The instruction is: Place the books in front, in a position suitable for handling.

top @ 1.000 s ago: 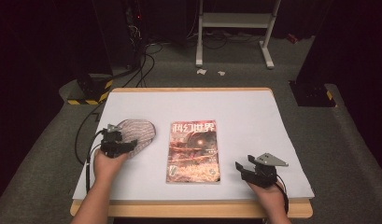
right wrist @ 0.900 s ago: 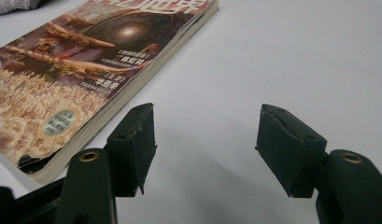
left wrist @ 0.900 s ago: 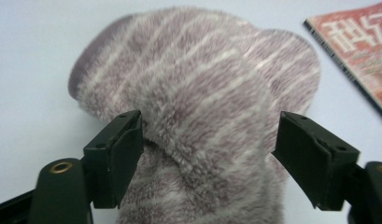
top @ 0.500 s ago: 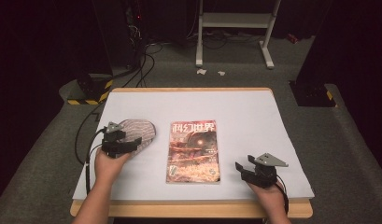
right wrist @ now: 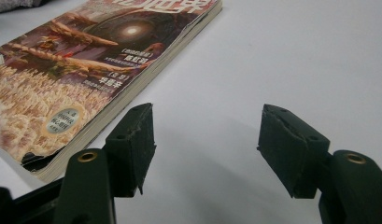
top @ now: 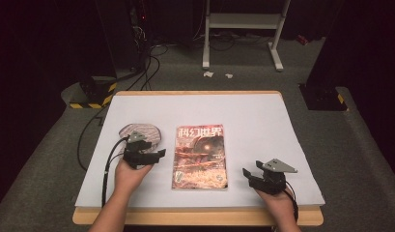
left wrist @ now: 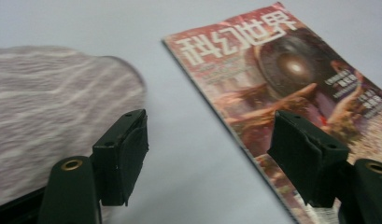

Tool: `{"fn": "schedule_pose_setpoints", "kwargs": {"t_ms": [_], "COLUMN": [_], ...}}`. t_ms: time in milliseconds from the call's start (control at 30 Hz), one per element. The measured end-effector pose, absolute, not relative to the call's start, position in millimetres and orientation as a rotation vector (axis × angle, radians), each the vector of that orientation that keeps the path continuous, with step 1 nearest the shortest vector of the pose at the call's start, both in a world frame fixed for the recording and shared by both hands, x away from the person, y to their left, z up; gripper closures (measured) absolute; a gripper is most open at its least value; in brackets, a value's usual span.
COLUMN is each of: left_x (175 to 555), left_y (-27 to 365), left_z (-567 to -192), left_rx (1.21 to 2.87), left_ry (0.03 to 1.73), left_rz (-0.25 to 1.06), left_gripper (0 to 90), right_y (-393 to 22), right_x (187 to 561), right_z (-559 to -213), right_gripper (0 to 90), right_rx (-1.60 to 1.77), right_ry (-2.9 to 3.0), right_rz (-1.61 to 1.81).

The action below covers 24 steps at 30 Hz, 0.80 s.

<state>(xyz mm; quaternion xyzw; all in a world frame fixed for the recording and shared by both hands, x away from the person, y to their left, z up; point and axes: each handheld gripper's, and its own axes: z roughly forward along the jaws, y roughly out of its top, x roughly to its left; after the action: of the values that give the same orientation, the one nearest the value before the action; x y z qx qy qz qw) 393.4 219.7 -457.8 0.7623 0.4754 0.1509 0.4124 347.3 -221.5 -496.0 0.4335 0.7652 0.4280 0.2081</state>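
A: From the high view, where did things lie?

B: The magazine (top: 200,157) lay flat near the middle of the white table (top: 262,121). A striped cloth (top: 141,133) lay just left of it. The left gripper (top: 159,154) hovered between the two, pointing toward the magazine; the right gripper (top: 247,174) sat well apart to the right.

A: And the left gripper view?

B: The left gripper (left wrist: 209,149) was released, jaws apart after just closing a little, nothing between them. The cloth (left wrist: 53,107) lay past one jaw, the magazine (left wrist: 282,79) past the other.

A: The right gripper view?

B: The right gripper (right wrist: 205,149) was also released, over bare table (right wrist: 296,56), with the magazine (right wrist: 86,70) beside its left jaw.
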Motion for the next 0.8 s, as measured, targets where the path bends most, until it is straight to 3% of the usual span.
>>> {"fn": "schedule_pose_setpoints", "kwargs": {"t_ms": [500,800], "left_x": [385.0,382.6], "left_y": [169.3,158.6], "left_z": [-489.9,-499.7], "left_rx": [2.062,2.093], "left_ry": [1.108,1.079], "left_rz": [0.217,0.245], "left_gripper": [26.2,22.6], "right_y": [-218.8,-207.7], "right_x": [346.6,343.2], "right_z": [-496.9,-494.4], "right_gripper": [35.4,35.1], "right_rx": [1.192,1.173], "right_ry": [2.149,2.166], "right_rz": [1.199,1.205]}}
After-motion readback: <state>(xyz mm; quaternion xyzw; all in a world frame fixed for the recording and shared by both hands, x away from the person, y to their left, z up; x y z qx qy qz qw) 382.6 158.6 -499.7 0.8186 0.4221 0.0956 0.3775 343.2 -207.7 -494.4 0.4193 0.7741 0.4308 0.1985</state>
